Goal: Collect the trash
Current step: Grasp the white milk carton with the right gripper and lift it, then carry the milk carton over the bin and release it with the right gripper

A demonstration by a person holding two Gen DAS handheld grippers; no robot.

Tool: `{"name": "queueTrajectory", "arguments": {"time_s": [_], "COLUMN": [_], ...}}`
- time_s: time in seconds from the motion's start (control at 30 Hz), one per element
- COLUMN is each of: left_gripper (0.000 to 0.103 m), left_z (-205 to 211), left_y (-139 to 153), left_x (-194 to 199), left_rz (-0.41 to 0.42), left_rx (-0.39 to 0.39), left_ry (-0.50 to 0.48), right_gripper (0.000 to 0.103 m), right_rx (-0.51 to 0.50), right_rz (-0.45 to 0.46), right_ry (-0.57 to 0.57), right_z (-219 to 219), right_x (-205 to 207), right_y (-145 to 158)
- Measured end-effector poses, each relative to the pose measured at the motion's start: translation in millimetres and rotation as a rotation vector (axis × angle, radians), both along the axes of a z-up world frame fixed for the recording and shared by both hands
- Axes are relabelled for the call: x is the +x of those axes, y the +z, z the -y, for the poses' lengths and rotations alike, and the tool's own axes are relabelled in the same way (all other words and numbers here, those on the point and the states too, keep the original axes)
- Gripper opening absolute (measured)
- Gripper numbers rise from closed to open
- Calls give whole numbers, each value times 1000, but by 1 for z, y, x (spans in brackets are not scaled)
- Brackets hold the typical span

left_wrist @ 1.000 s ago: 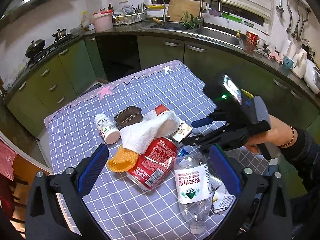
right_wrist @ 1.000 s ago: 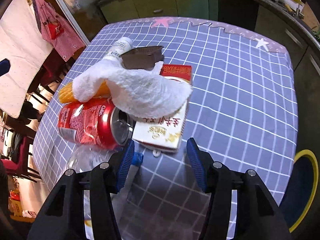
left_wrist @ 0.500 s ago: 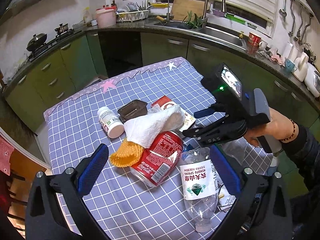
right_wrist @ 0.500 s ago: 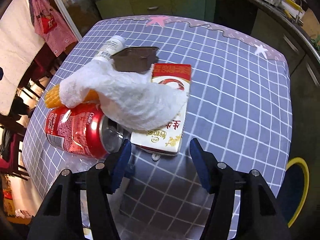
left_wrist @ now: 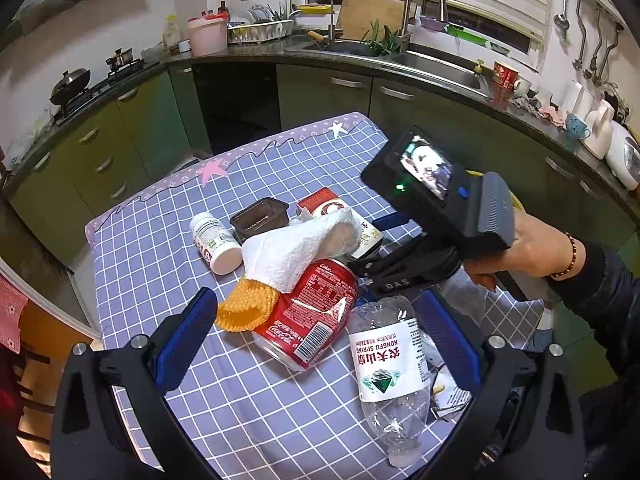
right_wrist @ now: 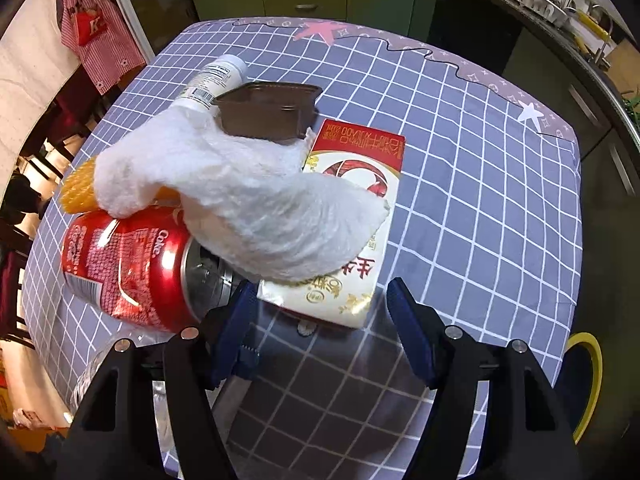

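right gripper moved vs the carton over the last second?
Yes. In the right wrist view the right gripper has closed in on the near end of the carton lying on the table. Its jaws are opening; nothing is between them.

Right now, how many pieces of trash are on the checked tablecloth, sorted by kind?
Bottles: 2 (clear water bottle, white pill bottle)
Cans: 1 (red cola can)
Cartons: 1 (red-and-white carton)
Trays: 1 (brown plastic tray)
Paper towels: 1
Orange mesh pieces: 1
Total: 7
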State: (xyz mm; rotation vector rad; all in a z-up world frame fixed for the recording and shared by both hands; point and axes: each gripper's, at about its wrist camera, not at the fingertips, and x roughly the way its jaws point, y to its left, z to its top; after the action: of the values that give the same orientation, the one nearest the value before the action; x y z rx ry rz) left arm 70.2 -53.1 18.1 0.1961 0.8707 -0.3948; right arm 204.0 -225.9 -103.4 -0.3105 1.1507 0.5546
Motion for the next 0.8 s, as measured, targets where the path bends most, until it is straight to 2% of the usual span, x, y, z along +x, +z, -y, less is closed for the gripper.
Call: {"name": "queueTrajectory", "arguments": {"time_s": [0.1, 0.13, 0.17, 0.37, 0.47, 0.6, 0.8], "left_gripper": [96, 96, 96, 96, 96, 96, 96], "left_z": [0, 0, 0, 3, 6, 12, 21], "left_y": [0, 0, 0, 0, -1, -2, 1], "left_x": [-1, -1, -1, -2, -2, -1, -4], "left_rz": [-1, -1, -2, -5, -5, -5, 3], "left_rx": [5, 4, 4, 16, 16, 21, 29], "left_ry": [-3, -4, -4, -9, -16, -31, -51], "right_gripper": [66, 55, 53, 52, 52, 51, 51], "right_rx": [-2, 4, 14, 0, -1, 54, 153], "right_rz": [-2, -4, -9, 2, -3, 1, 76], "right_ry": [-10, -16, -21, -22, -55, -116, -217], "right_z": [0, 1, 3, 25, 50, 90, 155], "right_x": [4, 6, 7, -1, -6, -14, -45], "right_y": [-6, -7, -7, -3, -2, 8, 46]}}
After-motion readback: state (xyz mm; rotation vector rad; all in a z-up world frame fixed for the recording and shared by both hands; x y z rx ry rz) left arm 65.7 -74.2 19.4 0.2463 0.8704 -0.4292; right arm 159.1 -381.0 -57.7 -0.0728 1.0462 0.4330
